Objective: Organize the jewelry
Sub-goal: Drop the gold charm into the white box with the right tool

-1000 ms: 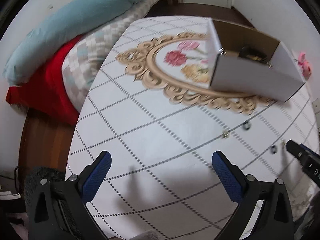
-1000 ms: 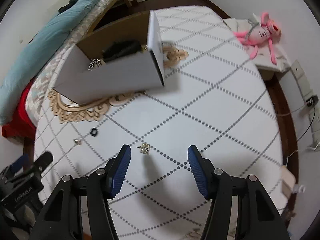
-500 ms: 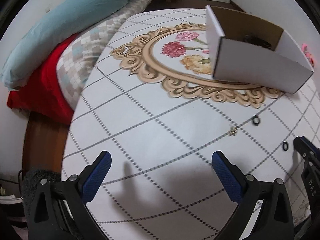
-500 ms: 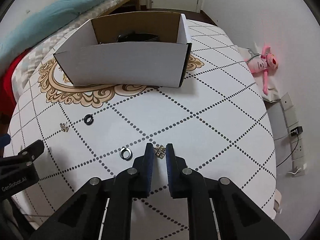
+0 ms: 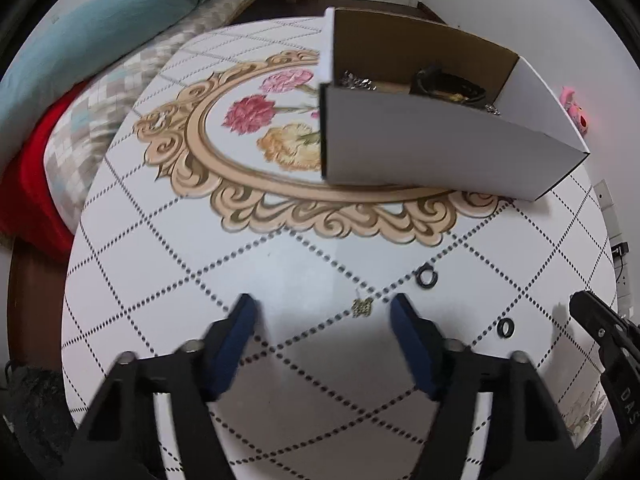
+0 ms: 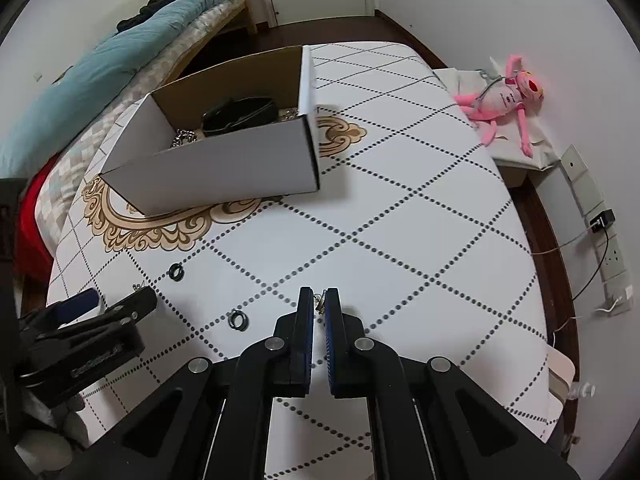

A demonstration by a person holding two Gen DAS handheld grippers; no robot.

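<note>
My right gripper [image 6: 319, 300] is shut on a small gold earring [image 6: 319, 306], held just above the white patterned table [image 6: 420, 220]. My left gripper [image 5: 322, 312] is open, its fingers either side of another small gold earring [image 5: 362, 306] that lies on the table [image 5: 160, 264]. Two black rings [image 5: 427, 276] [image 5: 506, 327] lie to its right; they also show in the right wrist view [image 6: 176, 272] [image 6: 238, 319]. The open white cardboard box [image 5: 432, 148] [image 6: 224, 168] holds chains and a black item.
A bed with a teal duvet [image 6: 100, 72] and red cover [image 5: 32, 168] runs along the table's left side. A pink plush toy [image 6: 504, 100] lies on a bag to the right. A power strip and cables [image 6: 608, 248] are by the right wall.
My right gripper closed on the gold earring and lifted it slightly. My left gripper moved right to straddle the other earring, and its fingers have narrowed.
</note>
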